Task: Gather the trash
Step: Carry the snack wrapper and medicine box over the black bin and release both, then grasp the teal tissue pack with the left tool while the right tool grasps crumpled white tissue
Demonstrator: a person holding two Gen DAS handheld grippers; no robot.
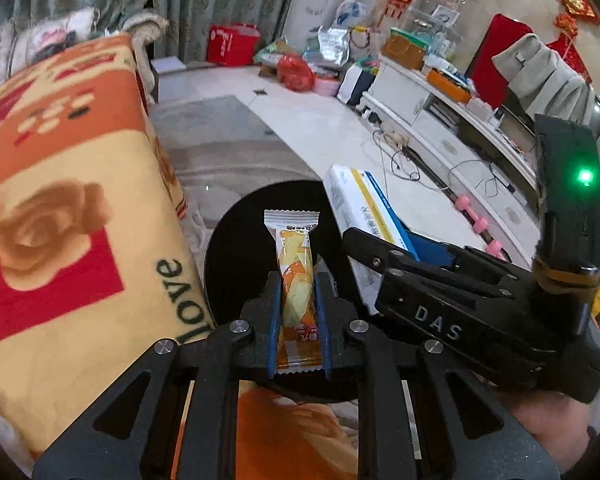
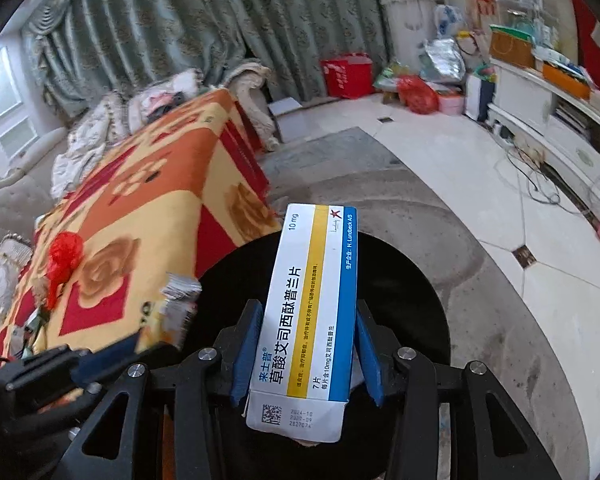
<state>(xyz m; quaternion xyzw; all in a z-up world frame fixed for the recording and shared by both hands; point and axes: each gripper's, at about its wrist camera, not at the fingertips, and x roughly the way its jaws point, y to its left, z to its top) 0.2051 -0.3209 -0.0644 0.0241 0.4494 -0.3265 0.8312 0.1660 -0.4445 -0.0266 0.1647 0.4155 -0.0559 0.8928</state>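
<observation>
- Nearest in the left wrist view, the left gripper point(image 1: 299, 312) is clamped on a yellow-orange snack wrapper point(image 1: 296, 280), its blue pads pressing the wrapper's two long sides; the sealed top stands free above the fingers.
- In the right wrist view, the right gripper point(image 2: 305, 344) is clamped on a white, yellow and blue medicine box point(image 2: 308, 312), held by its long edges with the printed face up.
- Both pieces of trash hang over the dark round opening of a black bin point(image 1: 236, 248), which sits on the floor just right of the patterned blanket point(image 1: 60, 200).
- Judgement: this looks like the drop step, both items poised above the bin.
- Risk: the wrapper is light and slick; let go off-centre, it could flutter onto the blanket or the bin's rim.
- Risk: the box is long and juts toward the far rim; released tilted, it may catch the edge and tip out onto the tiles point(image 2: 500, 208).
- Risk: the two grippers sit close together, so opening one wide could knock the other's load.
- Farther left on the blanket lies a red crumpled bag point(image 2: 62, 260), probably still to collect.
</observation>
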